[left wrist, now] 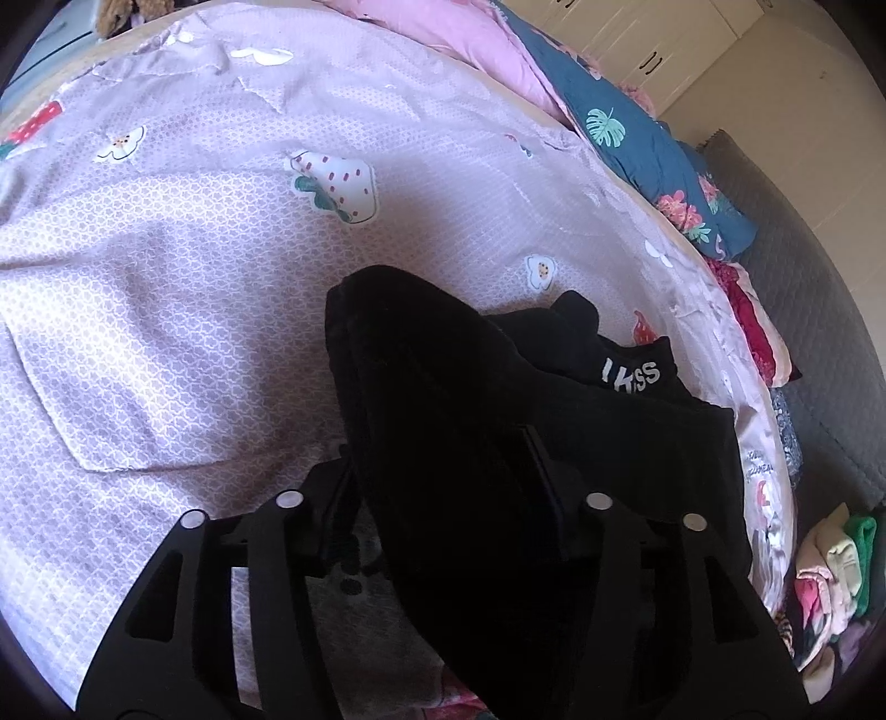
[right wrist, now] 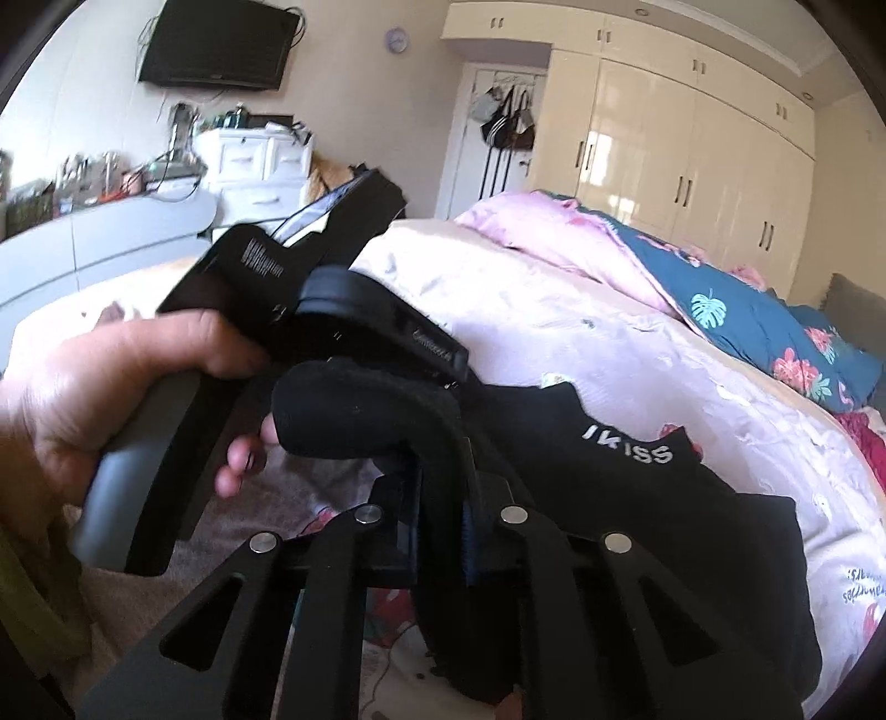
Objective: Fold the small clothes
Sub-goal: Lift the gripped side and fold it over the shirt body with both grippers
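Observation:
A small black garment with white lettering (left wrist: 626, 376) lies partly on the pink patterned bedspread (left wrist: 221, 232); it also shows in the right wrist view (right wrist: 637, 476). My left gripper (left wrist: 443, 471) is shut on a raised fold of the black garment, which drapes over its fingers and hides them. My right gripper (right wrist: 440, 498) is shut on another edge of the same garment, whose rolled fold (right wrist: 354, 415) bulges above the jaws. The left gripper's body and the hand holding it (right wrist: 111, 387) sit just left of my right gripper.
A blue floral quilt (left wrist: 653, 155) and pink blanket (left wrist: 454, 33) lie at the far side of the bed. A pile of folded clothes (left wrist: 830, 576) sits at the right on a grey couch (left wrist: 803, 277). Wardrobes (right wrist: 692, 155), a dresser (right wrist: 255, 160) and a wall TV (right wrist: 216, 50) stand beyond.

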Motion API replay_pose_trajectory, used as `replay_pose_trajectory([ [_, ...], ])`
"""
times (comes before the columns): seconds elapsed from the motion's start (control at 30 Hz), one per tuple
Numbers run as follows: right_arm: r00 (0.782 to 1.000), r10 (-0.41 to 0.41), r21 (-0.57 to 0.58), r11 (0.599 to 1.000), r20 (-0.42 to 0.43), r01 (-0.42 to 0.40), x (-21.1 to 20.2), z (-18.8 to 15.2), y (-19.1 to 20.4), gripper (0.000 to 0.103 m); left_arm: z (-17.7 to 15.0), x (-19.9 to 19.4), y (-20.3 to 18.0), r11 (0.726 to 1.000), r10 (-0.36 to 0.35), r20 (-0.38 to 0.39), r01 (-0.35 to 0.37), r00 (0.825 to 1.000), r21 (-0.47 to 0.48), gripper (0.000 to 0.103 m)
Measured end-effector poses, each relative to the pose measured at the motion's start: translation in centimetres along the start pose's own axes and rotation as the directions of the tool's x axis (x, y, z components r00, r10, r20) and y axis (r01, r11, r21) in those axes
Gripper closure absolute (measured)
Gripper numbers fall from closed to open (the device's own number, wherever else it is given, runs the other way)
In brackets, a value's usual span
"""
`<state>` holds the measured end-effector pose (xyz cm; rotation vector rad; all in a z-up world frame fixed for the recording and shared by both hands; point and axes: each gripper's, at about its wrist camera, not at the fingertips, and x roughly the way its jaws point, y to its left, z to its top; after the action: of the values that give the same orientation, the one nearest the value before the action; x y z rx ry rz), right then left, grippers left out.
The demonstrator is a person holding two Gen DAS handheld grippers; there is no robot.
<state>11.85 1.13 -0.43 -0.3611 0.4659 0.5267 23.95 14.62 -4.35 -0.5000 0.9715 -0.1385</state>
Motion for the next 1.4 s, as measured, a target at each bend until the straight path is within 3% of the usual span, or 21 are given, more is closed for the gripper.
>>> replay_pose_trajectory([
  [0.07, 1.000, -0.002, -0.006, 1.000, 0.004, 0.002, -0.2, 0.0, -0.1, 0.093, 0.0, -0.2, -0.1, 1.000, -0.013, 0.007, 0.013, 1.000, -0.005, 0.058],
  [0.1, 1.000, -0.001, -0.008, 1.000, 0.006, 0.001, -0.4, -0.1, -0.1, 0.093, -0.1, -0.4, -0.3, 1.000, -0.019, 0.014, 0.020, 1.000, -0.003, 0.063],
  [0.13, 1.000, 0.000, -0.009, 1.000, 0.007, 0.000, -0.5, -0.1, -0.1, 0.093, -0.1, -0.4, -0.6, 1.000, -0.028, 0.016, 0.028, 0.999, 0.001, 0.075],
  [0.3, 1.000, -0.003, -0.014, 1.000, 0.014, 0.003, -1.2, -0.4, -0.1, 0.094, -0.2, -1.4, -2.4, 0.998, -0.015, 0.053, 0.012, 0.998, 0.058, 0.089],
  [0.63, 0.999, -0.030, 0.017, 0.999, 0.041, 0.030, -3.8, -1.0, -2.1, 0.094, -0.6, -3.5, -7.0, 0.993, -0.005, 0.109, -0.008, 0.994, 0.121, 0.090],
  [1.4, 0.991, -0.115, 0.240, 0.966, 0.068, 0.096, -8.9, -3.4, -9.3, 0.094, -0.7, -2.6, -19.2, 0.964, 0.017, 0.074, -0.036, 0.997, 0.262, 0.090],
])
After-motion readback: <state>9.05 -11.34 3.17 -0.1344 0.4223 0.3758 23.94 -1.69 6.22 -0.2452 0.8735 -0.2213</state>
